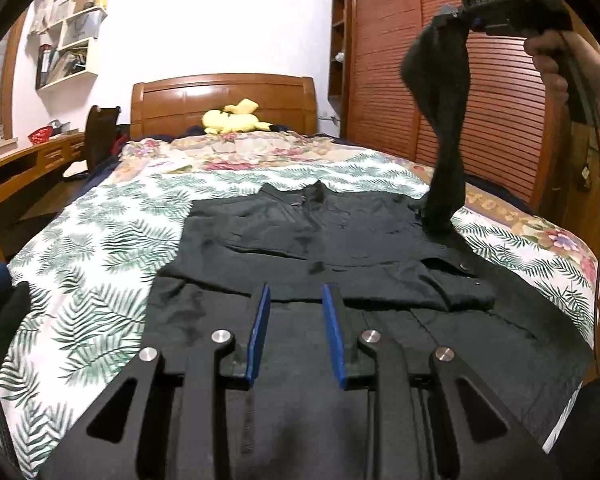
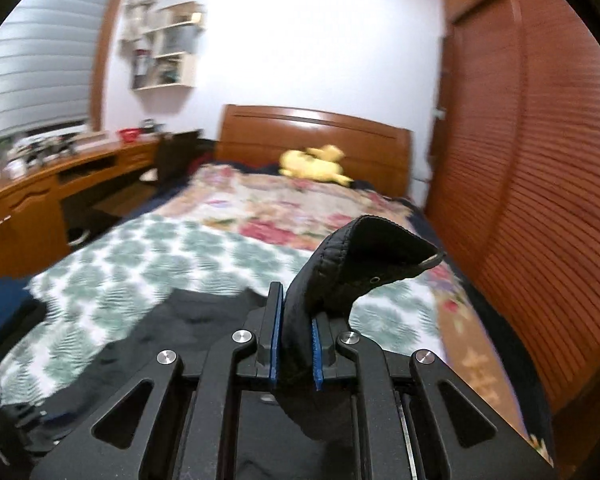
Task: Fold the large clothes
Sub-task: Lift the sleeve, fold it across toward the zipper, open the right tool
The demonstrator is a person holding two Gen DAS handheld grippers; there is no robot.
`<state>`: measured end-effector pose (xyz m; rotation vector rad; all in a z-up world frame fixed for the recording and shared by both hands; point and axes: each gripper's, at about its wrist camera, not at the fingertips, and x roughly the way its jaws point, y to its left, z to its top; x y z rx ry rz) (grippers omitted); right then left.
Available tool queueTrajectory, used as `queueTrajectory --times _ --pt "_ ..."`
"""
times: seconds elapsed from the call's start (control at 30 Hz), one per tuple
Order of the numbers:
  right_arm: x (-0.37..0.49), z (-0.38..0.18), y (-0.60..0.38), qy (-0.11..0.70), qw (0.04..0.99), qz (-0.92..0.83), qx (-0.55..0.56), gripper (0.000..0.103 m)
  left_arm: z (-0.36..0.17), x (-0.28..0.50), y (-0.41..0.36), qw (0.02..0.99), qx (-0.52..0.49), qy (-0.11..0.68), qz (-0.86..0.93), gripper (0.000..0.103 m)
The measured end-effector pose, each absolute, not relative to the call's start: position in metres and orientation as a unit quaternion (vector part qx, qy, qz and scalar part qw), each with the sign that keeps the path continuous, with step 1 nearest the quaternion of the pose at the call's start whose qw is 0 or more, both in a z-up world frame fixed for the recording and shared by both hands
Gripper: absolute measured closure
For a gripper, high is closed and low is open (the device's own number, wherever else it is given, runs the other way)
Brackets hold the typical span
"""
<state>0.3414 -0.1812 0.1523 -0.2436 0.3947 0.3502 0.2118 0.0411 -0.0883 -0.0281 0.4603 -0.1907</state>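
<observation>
A black jacket lies spread on the bed, collar towards the headboard. My left gripper hovers over its near hem, blue pads apart with nothing pinched between them. My right gripper, held by a hand, is high at the upper right. It is shut on the cuff of the jacket's right sleeve, which hangs stretched up from the shoulder. In the right wrist view the cuff sticks up out of the shut right gripper, and the jacket's body lies below on the left.
The bed carries a fern-print and floral cover, with a yellow plush toy by the wooden headboard. A slatted wooden wardrobe runs along the right side. A wooden desk and wall shelves stand on the left.
</observation>
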Motion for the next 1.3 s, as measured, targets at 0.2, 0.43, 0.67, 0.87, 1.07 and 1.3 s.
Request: queueTrajectory --times 0.2,0.43,0.67,0.87,1.07,1.3 --pt "0.329 0.123 -0.123 0.214 0.939 0.227 -0.147 0.094 -0.086 0.205 0.063 0.971 -0.02 0.223 -0.078 0.078" --pt "0.306 0.046 -0.096 0.282 0.907 0.272 -0.153 0.094 -0.084 0.203 0.07 0.972 -0.023 0.22 -0.074 0.078" --pt "0.285 -0.02 -0.107 0.336 0.885 0.289 -0.145 0.093 -0.088 0.21 0.073 0.97 -0.031 0.229 -0.073 0.078" --pt "0.272 -0.043 -0.111 0.349 0.877 0.3 -0.135 0.091 -0.091 0.213 0.07 0.969 -0.029 0.235 -0.072 0.078" --pt "0.259 -0.054 -0.116 0.348 0.878 0.309 -0.114 0.089 -0.095 0.216 0.063 0.967 -0.023 0.242 -0.075 0.078" --pt "0.242 -0.052 -0.121 0.344 0.876 0.32 -0.104 0.051 -0.093 0.218 0.058 0.967 -0.021 0.243 -0.08 0.078"
